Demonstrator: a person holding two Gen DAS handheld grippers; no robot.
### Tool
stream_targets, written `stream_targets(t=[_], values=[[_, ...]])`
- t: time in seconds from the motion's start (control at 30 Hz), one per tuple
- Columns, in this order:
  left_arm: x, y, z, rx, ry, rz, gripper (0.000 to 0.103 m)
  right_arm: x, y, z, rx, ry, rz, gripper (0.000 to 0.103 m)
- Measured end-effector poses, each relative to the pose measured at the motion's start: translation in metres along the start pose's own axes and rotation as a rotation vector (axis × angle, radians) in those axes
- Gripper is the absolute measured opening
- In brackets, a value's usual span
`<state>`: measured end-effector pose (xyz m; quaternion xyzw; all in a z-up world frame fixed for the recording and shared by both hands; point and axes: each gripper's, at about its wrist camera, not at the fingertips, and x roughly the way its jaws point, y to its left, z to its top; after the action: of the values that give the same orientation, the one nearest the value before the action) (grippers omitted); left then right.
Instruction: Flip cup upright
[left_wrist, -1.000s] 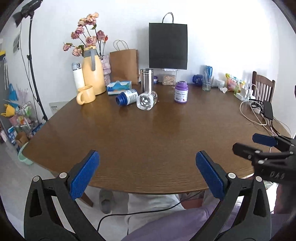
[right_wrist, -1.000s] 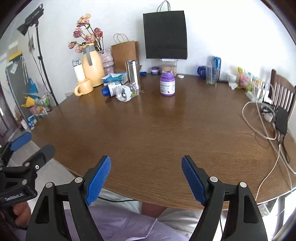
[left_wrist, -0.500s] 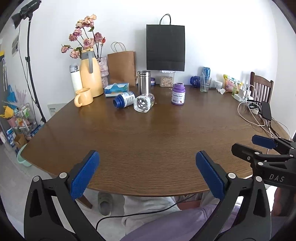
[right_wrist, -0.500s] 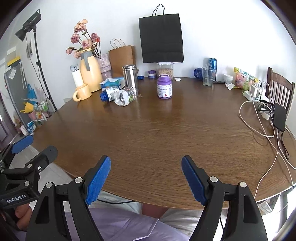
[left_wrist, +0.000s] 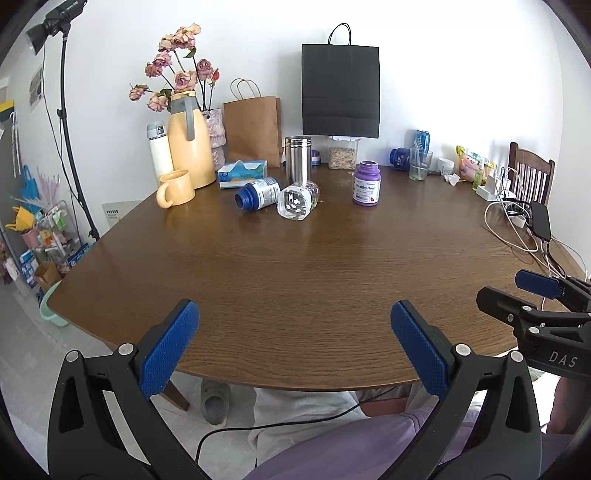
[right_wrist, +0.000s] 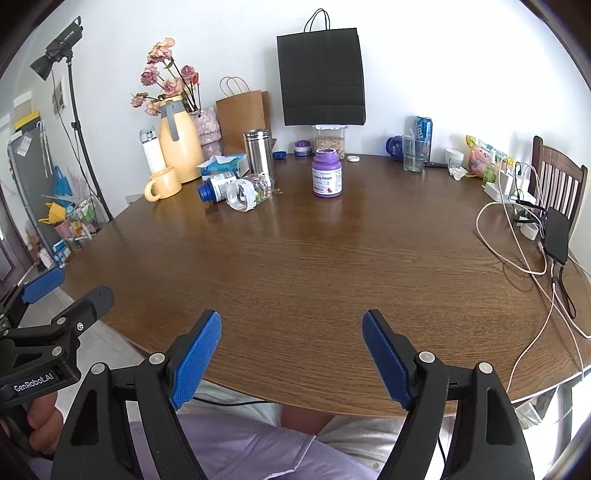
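Clear, ribbed plastic or glass is what the cup appears to be made of; it lies on its side toward the far edge of the wooden table, left of centre, with one round end turned toward the cameras. Whether that end is the mouth or the base cannot be told. It is flanked closely by a blue-capped bottle, also lying down, on its left, and a steel tumbler stands just behind it; contact with either cannot be confirmed. A purple jar stands near it to the right.

The left gripper is held over the near edge of the table with its blue pads spread wide and nothing between them. The right gripper is likewise held at the near edge, jaws wide apart and empty. Both are well apart from the cup.

The cup is judged to be light and apparently empty, so little force should be needed, but it is likely to roll on the polished wood and to slip on a smooth wall. If it is glass, it would be brittle and should be set down gently. A hold across the ribbed body, near the middle, is judged best, taken from the right side where the table is free, so that the neighbouring bottle and tumbler are not knocked.
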<state>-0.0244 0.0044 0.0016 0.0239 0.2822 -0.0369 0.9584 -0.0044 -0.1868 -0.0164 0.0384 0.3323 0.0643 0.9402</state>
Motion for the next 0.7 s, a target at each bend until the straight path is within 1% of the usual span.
stream_targets(t=[0.7], values=[[0.0002, 0.0003, -0.0008, 0.002, 0.004, -0.002, 0.103, -0.0002, 0.0004, -0.0024, 0.007, -0.007, -0.003, 0.082]])
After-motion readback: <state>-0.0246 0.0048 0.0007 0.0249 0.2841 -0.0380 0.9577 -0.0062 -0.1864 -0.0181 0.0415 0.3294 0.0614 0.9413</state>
